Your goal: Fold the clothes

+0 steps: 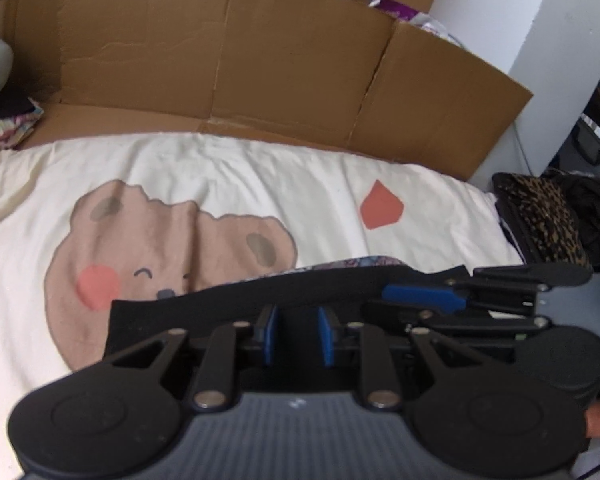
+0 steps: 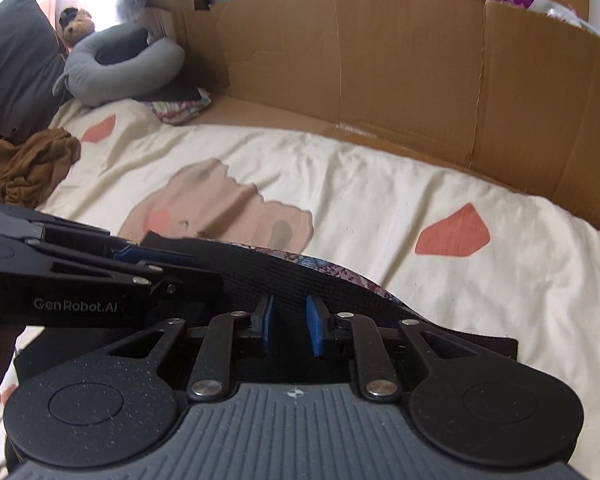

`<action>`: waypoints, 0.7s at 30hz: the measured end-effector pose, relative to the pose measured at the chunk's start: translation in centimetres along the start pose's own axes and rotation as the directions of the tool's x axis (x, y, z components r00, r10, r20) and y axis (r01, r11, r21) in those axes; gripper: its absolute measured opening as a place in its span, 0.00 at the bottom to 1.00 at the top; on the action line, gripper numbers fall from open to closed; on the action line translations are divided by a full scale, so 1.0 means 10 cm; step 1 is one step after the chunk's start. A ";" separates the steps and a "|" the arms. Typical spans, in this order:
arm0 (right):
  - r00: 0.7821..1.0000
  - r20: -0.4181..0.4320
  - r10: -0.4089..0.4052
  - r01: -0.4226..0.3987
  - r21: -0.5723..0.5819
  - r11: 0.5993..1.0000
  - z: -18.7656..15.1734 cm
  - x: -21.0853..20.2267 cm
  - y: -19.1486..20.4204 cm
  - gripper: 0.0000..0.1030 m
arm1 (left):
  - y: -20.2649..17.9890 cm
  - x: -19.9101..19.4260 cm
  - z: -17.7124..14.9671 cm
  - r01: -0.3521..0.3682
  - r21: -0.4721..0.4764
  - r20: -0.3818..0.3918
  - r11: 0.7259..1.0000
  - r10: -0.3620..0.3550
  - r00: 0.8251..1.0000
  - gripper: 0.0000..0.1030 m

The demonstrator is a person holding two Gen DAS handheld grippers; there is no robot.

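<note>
A black garment with a purple patterned inside (image 1: 260, 292) hangs stretched between both grippers above the cream bedspread (image 1: 220, 168). My left gripper (image 1: 298, 334) has its blue pads a small gap apart with the black waistband between them. My right gripper (image 2: 290, 326) likewise holds the waistband (image 2: 300, 272) between its blue pads. Each gripper shows in the other's view: the right one (image 1: 428, 296) at the right, the left one (image 2: 156, 258) at the left, both pinching the fabric edge.
A flattened cardboard box (image 2: 380, 60) stands as a wall behind the bed. A brown garment (image 2: 28, 164), folded clothes (image 2: 180, 108), a grey neck pillow (image 2: 120, 68) and a dark cushion lie at the far left. A leopard-print bag (image 1: 540, 216) sits off the bed's right.
</note>
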State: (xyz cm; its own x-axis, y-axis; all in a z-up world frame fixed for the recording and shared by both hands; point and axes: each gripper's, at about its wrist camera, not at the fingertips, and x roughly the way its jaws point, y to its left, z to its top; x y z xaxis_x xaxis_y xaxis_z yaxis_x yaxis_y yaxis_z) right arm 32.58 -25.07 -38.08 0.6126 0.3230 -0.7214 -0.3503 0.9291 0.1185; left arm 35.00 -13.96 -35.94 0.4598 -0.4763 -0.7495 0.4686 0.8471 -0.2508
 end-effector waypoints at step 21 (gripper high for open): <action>0.999 0.027 -0.018 0.020 -0.048 0.999 0.06 -0.05 0.05 0.24 | 0.07 -0.17 -0.05 -0.009 -0.106 0.014 0.994 0.011 1.000 0.21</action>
State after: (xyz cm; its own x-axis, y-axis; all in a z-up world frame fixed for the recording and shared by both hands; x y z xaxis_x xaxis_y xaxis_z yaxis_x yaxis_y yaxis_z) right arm 32.50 -24.65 -37.27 0.6378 0.3106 -0.7048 -0.3718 0.9256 0.0715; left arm 34.15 -12.39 -35.17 0.4756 -0.4706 -0.7432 0.3820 0.8715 -0.3074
